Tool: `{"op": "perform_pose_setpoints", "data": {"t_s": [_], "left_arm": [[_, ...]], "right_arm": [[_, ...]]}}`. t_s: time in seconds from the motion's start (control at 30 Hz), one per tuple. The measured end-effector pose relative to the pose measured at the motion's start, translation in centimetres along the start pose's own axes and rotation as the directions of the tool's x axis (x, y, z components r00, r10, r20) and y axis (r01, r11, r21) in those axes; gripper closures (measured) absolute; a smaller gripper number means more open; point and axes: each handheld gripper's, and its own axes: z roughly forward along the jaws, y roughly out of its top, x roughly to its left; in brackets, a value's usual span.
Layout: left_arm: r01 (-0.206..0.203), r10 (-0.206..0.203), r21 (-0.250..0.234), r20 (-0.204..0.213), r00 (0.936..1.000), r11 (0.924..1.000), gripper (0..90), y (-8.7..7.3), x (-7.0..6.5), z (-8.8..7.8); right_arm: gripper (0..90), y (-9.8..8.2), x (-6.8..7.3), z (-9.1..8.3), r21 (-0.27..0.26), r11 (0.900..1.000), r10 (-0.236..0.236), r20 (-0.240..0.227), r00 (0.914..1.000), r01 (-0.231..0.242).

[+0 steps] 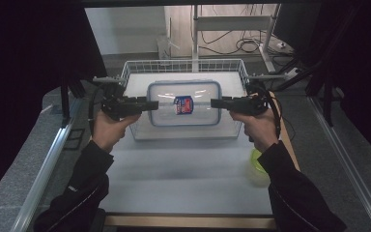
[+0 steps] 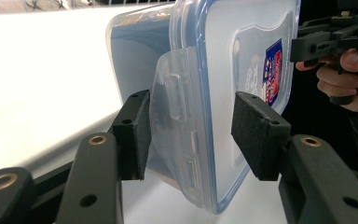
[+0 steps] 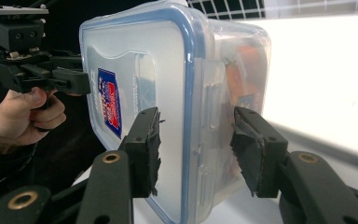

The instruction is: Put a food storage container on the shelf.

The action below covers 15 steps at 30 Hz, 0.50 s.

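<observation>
Clear lidded container (image 1: 184, 103) with blue seal was held between both tongs, above wire basket (image 1: 130, 67) on counter (image 1: 183, 179). Red-blue label (image 1: 183, 105) was seen on lid. Left tongs (image 2: 191, 135) were clamped on one short end, over side latch (image 2: 175, 116). Right tongs (image 3: 196, 149) were clamped on opposite short end. Container was kept level, lid up. Yellow-green object (image 1: 257, 164) was noted below right tongs, beside right sleeve, on counter edge.
</observation>
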Motion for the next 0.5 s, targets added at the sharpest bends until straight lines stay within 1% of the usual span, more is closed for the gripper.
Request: {"op": "perform_pose_setpoints", "data": {"t_s": [0.03,0.07,0.1,0.13,0.17,0.2,0.23,0.27,0.3,0.33,0.37,0.43,0.47,0.5], "left_arm": [[0.002,-0.002,-0.001,-0.001,1.0000,1.0000,48.7,0.7,0.3,0.1],[0.002,-0.002,-0.007,0.000,1.0000,1.0000,48.7,1.1,0.5,0.2],[0.002,-0.002,-0.007,0.000,1.0000,1.0000,48.7,1.1,0.5,0.2],[0.003,-0.003,-0.008,-0.002,1.0000,1.0000,48.7,1.9,0.9,0.3],[0.003,-0.003,-0.008,-0.002,1.0000,1.0000,48.7,1.9,0.9,0.3],[0.002,-0.002,-0.018,-0.003,1.0000,0.9998,48.7,2.7,1.3,0.4],[0.002,-0.002,-0.018,-0.003,1.0000,0.9998,48.7,2.7,1.3,0.4],[0.004,-0.004,-0.026,-0.006,1.0000,0.9997,48.7,3.3,1.5,0.4],[0.000,0.000,-0.029,-0.005,1.0000,0.9996,48.7,3.7,1.7,0.5],[0.000,0.000,-0.029,-0.005,1.0000,0.9996,48.7,3.7,1.7,0.5],[0.003,-0.003,-0.034,-0.004,1.0000,0.9994,48.8,4.0,1.9,0.5],[0.007,-0.007,-0.037,-0.006,1.0000,0.9993,48.8,4.4,2.1,0.7],[0.001,-0.001,-0.039,-0.006,1.0000,0.9992,48.8,4.8,2.5,0.9],[0.001,-0.001,-0.039,-0.006,1.0000,0.9992,48.8,4.8,2.5,0.9]], "right_arm": [[52.5,0.8,-0.2,0.2,-0.004,1.000,0.004,0.001,1.0000,-0.004],[52.5,1.1,-0.4,0.3,-0.009,1.000,0.004,-0.001,1.0000,-0.004],[52.5,1.1,-0.4,0.3,-0.009,1.000,0.004,-0.001,1.0000,-0.004],[52.4,2.0,-0.7,0.5,-0.018,1.000,0.010,0.000,1.0000,-0.010],[52.4,2.0,-0.7,0.5,-0.018,1.000,0.010,0.000,1.0000,-0.010],[52.4,2.7,-1.1,0.7,-0.026,1.000,0.014,-0.001,0.9999,-0.014],[52.4,2.7,-1.1,0.7,-0.026,1.000,0.014,-0.001,0.9999,-0.014],[52.4,3.4,-1.4,0.8,-0.032,0.999,0.018,-0.004,0.9998,-0.018],[52.4,3.6,-1.5,0.9,-0.037,0.999,0.020,-0.005,0.9998,-0.020],[52.3,3.9,-1.6,1.0,-0.037,0.999,0.028,-0.007,0.9996,-0.029],[52.3,4.2,-1.9,1.1,-0.038,0.999,0.035,-0.010,0.9993,-0.035],[52.3,4.3,-2.0,1.1,-0.039,0.999,0.037,-0.010,0.9993,-0.037],[52.3,4.7,-2.5,1.4,-0.035,0.998,0.047,-0.018,0.9987,-0.048],[52.3,4.8,-2.7,1.5,-0.040,0.998,0.049,-0.018,0.9987,-0.049]]}}
